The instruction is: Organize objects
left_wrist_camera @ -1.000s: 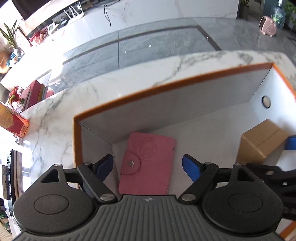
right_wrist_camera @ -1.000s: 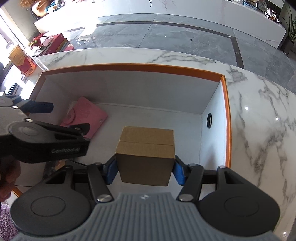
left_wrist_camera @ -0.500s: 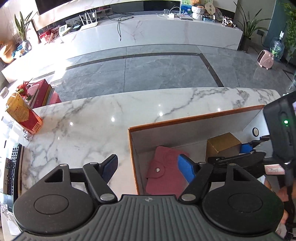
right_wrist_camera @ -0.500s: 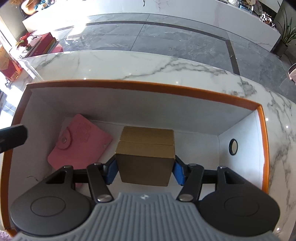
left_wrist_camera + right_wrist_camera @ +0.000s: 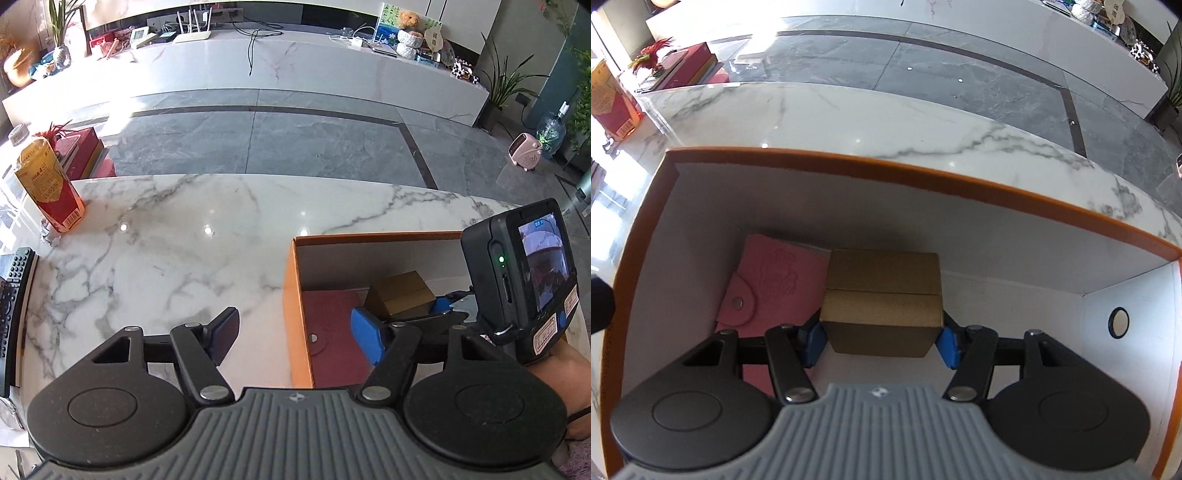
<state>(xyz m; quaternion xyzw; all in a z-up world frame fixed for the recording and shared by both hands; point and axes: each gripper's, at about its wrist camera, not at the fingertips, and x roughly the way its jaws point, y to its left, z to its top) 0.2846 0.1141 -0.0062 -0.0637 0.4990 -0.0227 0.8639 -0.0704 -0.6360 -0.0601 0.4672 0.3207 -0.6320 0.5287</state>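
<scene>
My right gripper [image 5: 881,341] is shut on a small brown cardboard box [image 5: 882,295] and holds it low inside an orange-rimmed storage box [image 5: 849,164], next to a pink snap wallet [image 5: 772,280] that lies on the box floor. In the left wrist view my left gripper [image 5: 295,332] is open and empty, straddling the storage box's left wall [image 5: 295,302]. The wallet [image 5: 328,325], the cardboard box [image 5: 400,295] and the right gripper [image 5: 436,312] show there too.
The storage box stands on a white marble table [image 5: 166,240]. A yellow-and-red carton [image 5: 48,184] stands at the table's far left, and a black remote [image 5: 14,288] lies at the left edge. Grey floor lies beyond the table.
My left gripper has pulled back, up and left out of the storage box, leaving the wallet inside. My right gripper has moved the cardboard box lower into the box, beside the wallet.
</scene>
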